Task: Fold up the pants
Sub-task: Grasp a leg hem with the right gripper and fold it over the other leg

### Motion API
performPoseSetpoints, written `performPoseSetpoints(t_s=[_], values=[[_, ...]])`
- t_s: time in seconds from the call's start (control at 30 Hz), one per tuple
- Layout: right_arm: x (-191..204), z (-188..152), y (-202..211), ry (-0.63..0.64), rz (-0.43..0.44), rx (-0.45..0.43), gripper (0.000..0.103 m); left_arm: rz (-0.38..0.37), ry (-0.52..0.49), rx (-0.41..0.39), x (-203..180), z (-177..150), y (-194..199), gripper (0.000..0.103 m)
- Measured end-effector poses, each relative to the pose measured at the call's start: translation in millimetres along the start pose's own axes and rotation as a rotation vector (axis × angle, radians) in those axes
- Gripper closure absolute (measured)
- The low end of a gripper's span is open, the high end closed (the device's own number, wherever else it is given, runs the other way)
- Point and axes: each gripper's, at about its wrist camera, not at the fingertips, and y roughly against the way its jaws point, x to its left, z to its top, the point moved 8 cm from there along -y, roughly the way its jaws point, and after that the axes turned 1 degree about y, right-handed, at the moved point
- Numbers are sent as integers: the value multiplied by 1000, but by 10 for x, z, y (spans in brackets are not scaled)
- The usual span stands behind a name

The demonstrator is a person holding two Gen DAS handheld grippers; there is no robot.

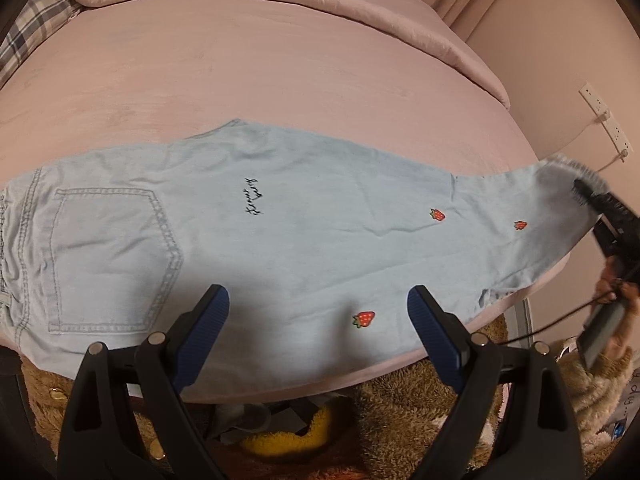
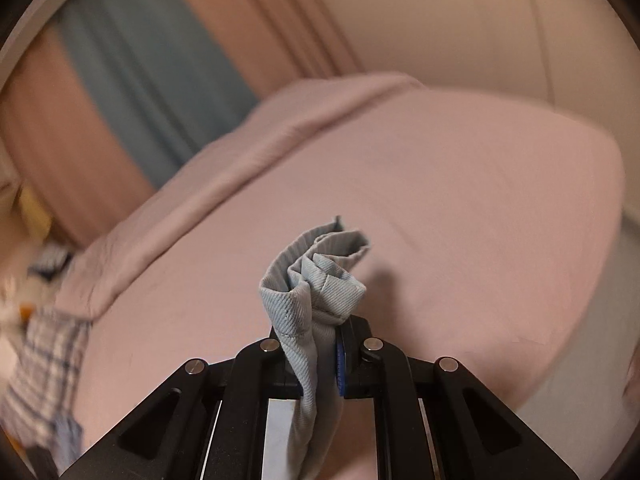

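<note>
Left wrist: pale denim pants (image 1: 248,236) flat, strawberry patches.

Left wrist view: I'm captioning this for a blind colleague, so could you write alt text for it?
Pale blue denim pants with small red strawberry patches lie flat across a pink bed. The left gripper hovers over their near edge with jaws wide open, while the right gripper pinches the hem end at the bed's far right.
</note>
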Motion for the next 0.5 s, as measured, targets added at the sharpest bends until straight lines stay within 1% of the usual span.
performPoseSetpoints(t_s=[0.03,0.07,0.1,0.13,0.23,0.27,0.33,0.37,0.43,0.5], values=[[234,-9,40,45,27,5,91,3,3,-2,25,12,13,12],[385,-31,45,73,42,15,91,5,4,-4,45,20,23,12],[597,-85,70,113,72,26,91,10,6,-7,70,26,36,12],[720,-144,108,141,93,32,91,15,8,-10,99,37,50,12],[1228,-372,85,235,166,88,91,32,15,-11,187,54,72,12],[1424,-510,58,265,200,121,91,38,16,-14,212,58,77,12],[1642,-675,-80,302,233,175,91,48,21,-19,275,66,96,12],[1751,-822,-149,319,246,214,91,47,26,-18,304,66,98,12],[1902,-1029,-386,362,249,282,91,45,32,-10,344,65,97,12],[2022,-1344,-568,406,236,361,91,49,34,-3,381,60,101,12]])
